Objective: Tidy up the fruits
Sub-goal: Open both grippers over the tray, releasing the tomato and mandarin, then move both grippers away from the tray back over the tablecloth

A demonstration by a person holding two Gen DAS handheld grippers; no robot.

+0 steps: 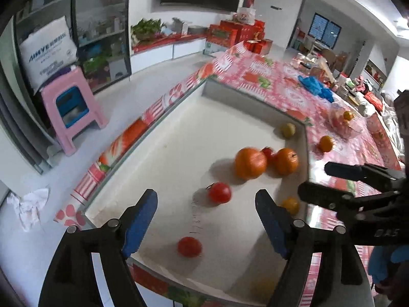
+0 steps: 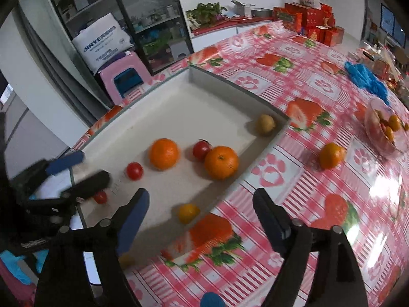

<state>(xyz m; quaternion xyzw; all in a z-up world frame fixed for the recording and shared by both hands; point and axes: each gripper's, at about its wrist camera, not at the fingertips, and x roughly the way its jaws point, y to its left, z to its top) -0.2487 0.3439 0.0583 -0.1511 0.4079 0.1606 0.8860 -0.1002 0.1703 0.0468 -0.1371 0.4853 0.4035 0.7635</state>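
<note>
The room is evenly lit and fairly bright, with a cool cast. Glare pools on the glossy pink tablecloth (image 2: 301,184) at the far right of the right wrist view, washing out the print. Soft shadows fall to the left of the fruit in the white tray (image 1: 179,138). The nearer large orange (image 1: 250,163) smears with motion blur, and the left tool (image 2: 76,171) blurs at the edge of the right view. Both pictures bend strongly outward, with black corners and curved cabinet lines.
</note>
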